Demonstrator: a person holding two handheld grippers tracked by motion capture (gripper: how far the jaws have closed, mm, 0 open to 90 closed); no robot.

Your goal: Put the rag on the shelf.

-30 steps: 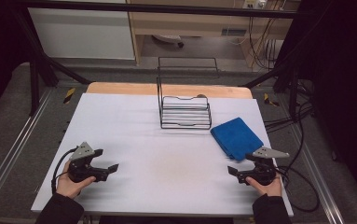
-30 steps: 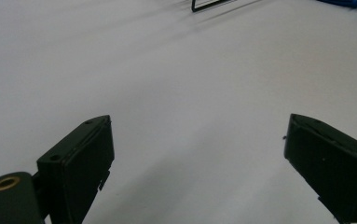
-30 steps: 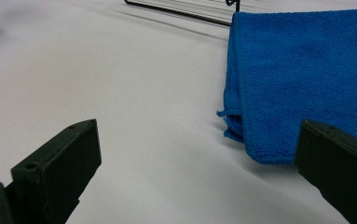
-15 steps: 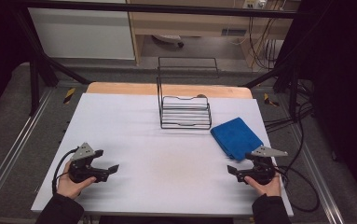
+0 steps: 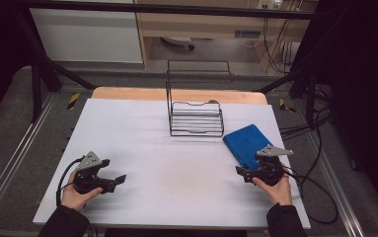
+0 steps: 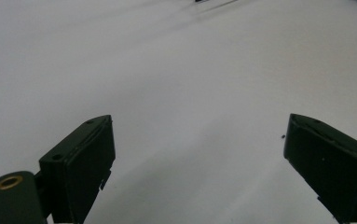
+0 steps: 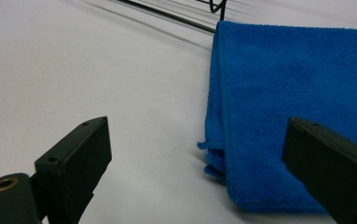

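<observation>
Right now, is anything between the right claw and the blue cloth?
Nothing visible. The right claw stands open just short of the blue cloth, with bare white table between them; the wire rack sits behind the cloth.

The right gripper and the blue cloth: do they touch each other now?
Apart. In the right gripper view, the right gripper has open jaws and the blue cloth lies ahead on the table, with nothing pressed between them.

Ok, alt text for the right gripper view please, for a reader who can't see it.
A folded blue cloth lies on a white table, just ahead of the right gripper, whose two black jaws stand wide apart with nothing between them. The base wires of a black wire rack cross the top edge.
</observation>
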